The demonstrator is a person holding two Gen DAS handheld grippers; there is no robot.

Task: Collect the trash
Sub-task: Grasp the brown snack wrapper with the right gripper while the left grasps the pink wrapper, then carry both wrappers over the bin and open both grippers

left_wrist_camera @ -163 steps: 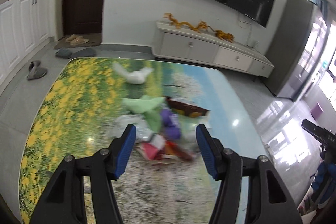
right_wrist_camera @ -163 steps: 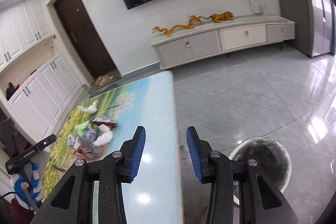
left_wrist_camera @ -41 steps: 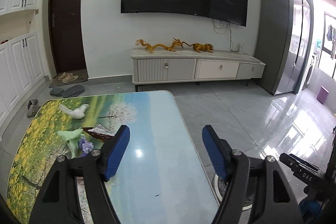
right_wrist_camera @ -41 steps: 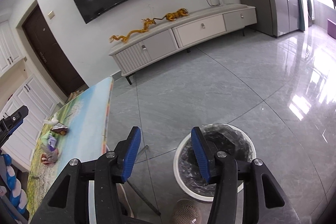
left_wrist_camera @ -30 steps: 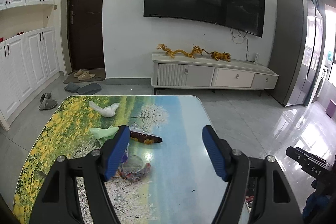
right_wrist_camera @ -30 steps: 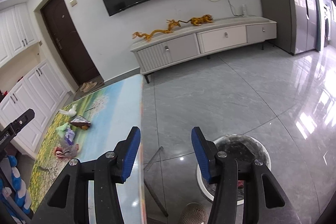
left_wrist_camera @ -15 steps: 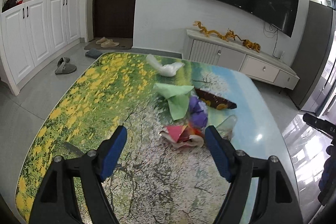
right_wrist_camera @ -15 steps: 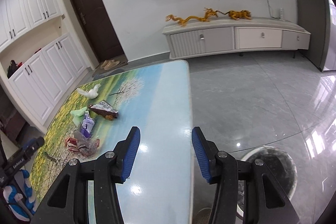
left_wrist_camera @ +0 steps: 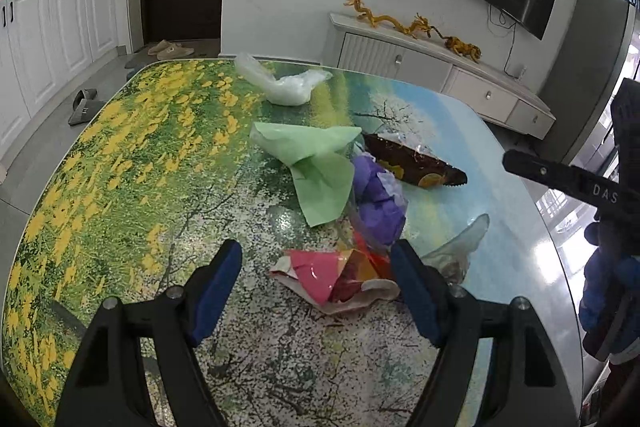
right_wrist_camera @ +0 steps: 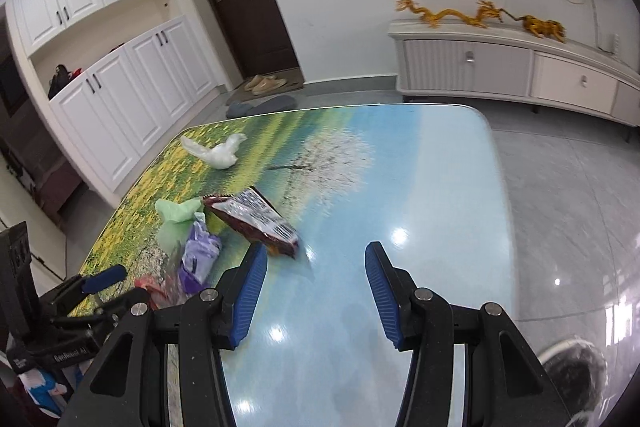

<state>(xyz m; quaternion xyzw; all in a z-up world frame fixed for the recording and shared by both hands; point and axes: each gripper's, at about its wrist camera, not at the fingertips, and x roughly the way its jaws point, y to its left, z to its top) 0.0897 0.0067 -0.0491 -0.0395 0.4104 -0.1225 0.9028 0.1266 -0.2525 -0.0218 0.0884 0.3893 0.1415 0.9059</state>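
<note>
L claw (left_wrist_camera: 316,277) open over red wrapper (left_wrist_camera: 336,277)

The landscape-printed counter (left_wrist_camera: 120,155) carries a white plastic bag (left_wrist_camera: 280,87) far off; green paper (left_wrist_camera: 316,163), purple wrapper (left_wrist_camera: 380,199), brown packet (left_wrist_camera: 412,163) and red wrapper (left_wrist_camera: 332,275) cluster nearer.

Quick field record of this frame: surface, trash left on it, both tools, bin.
surface: table with printed landscape top
trash on table: white plastic bag; green paper; purple wad; dark snack wrapper; red-pink wrapper; clear film
left tool: open, empty, over the red-pink wrapper
right tool: open, empty, over bare tabletop
bin: on floor, right of table
</note>
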